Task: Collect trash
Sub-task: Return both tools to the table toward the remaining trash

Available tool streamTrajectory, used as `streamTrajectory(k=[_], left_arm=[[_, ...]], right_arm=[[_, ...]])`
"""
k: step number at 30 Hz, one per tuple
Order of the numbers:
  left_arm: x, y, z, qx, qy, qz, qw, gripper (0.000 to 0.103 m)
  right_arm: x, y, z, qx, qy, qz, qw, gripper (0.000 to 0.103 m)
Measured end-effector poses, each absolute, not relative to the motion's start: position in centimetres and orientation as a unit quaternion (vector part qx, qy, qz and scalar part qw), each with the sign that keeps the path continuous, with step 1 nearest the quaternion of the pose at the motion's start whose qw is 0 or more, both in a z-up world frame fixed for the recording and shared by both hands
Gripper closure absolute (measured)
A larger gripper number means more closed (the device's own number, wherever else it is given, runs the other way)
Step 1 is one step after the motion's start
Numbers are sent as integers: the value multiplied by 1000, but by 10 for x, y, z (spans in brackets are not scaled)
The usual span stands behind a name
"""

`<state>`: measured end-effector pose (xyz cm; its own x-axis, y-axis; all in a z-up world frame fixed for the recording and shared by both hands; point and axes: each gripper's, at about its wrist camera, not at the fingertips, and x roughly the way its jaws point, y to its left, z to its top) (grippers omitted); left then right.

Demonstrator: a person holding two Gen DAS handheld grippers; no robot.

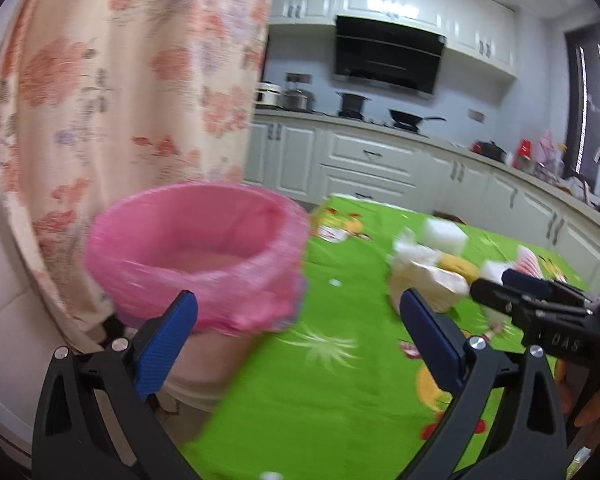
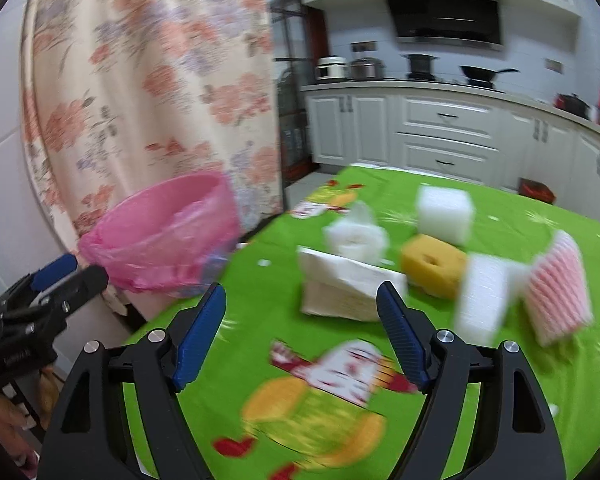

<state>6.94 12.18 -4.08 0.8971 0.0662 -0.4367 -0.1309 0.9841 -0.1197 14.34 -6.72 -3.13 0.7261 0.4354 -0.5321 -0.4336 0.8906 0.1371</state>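
A bin lined with a pink bag (image 1: 196, 256) stands at the table's left edge, just beyond my left gripper (image 1: 300, 308), which is open and empty. On the green tablecloth (image 2: 260, 320) lies a blurred cluster of trash: a white paper packet (image 2: 348, 288), crumpled clear plastic (image 2: 356, 236), a white foam block (image 2: 444, 212), a yellow sponge (image 2: 432, 264), another white block (image 2: 484, 292) and a pink striped foam piece (image 2: 556, 288). My right gripper (image 2: 302, 300) is open, with nothing between its pads. The packet lies just past its tips.
A floral curtain (image 1: 120, 80) hangs close behind the bin. White kitchen cabinets (image 1: 368, 160) and a counter with pots stand beyond the table's far edge. A hand (image 2: 4, 408) holds the left gripper (image 2: 72, 272) at the left of the right wrist view.
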Motion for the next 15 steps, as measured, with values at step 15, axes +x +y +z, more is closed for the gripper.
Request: streamTrajectory(k=[15], left_arm=[[116,24,-59,-28,274,-17,961,5]], right_arm=[[148,-188,-51,52,297,109,947,27]])
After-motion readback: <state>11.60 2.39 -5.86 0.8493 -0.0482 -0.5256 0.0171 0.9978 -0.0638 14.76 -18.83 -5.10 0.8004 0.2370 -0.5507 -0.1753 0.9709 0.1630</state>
